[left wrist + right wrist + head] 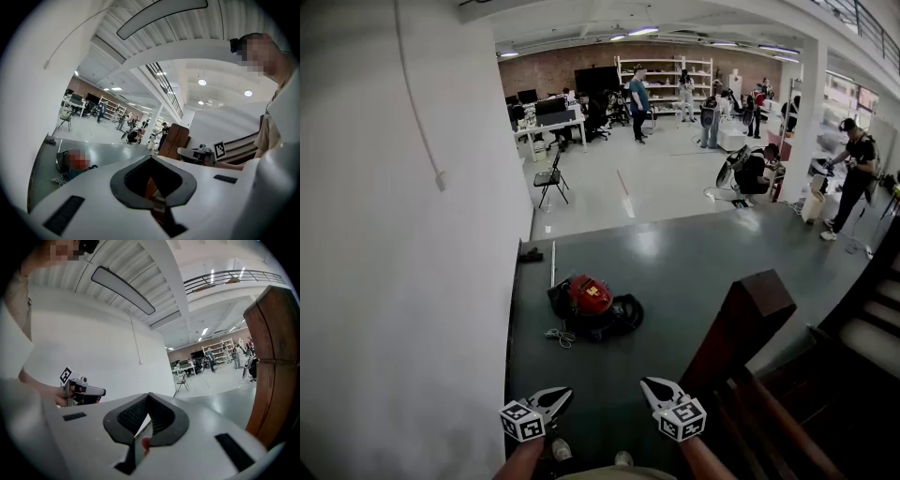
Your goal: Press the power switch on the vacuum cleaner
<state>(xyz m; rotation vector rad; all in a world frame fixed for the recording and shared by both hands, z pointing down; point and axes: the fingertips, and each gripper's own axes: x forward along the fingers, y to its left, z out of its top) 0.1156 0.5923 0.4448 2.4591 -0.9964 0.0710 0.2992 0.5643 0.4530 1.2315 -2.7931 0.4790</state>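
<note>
**Two shut grippers, one vacuum cleaner well ahead**

One vacuum cleaner point(591, 302), red on top with a black body, lies on the dark grey floor point(675, 262) at the centre of the head view. One loose coil of pale cable point(562, 335) sits just beside its lower left.

Two grippers show at the bottom edge of the frame. The left gripper point(562, 394) has its jaws together with nothing between them. The right gripper point(646, 382) is the same, closed and empty. Both are well apart from the vacuum cleaner.

A white wall point(403, 281) fills the left of the frame and bounds the dark floor along its left edge. One wooden post point(741, 328) rises at the lower right, with stairs point(872, 328) beyond it. The floor between wall and post, from the grippers to the vacuum cleaner, is open.

One folding chair point(551, 180) stands on the lighter floor in the upper middle. Several people point(638, 98) stand or crouch further back, too small to count surely.
</note>
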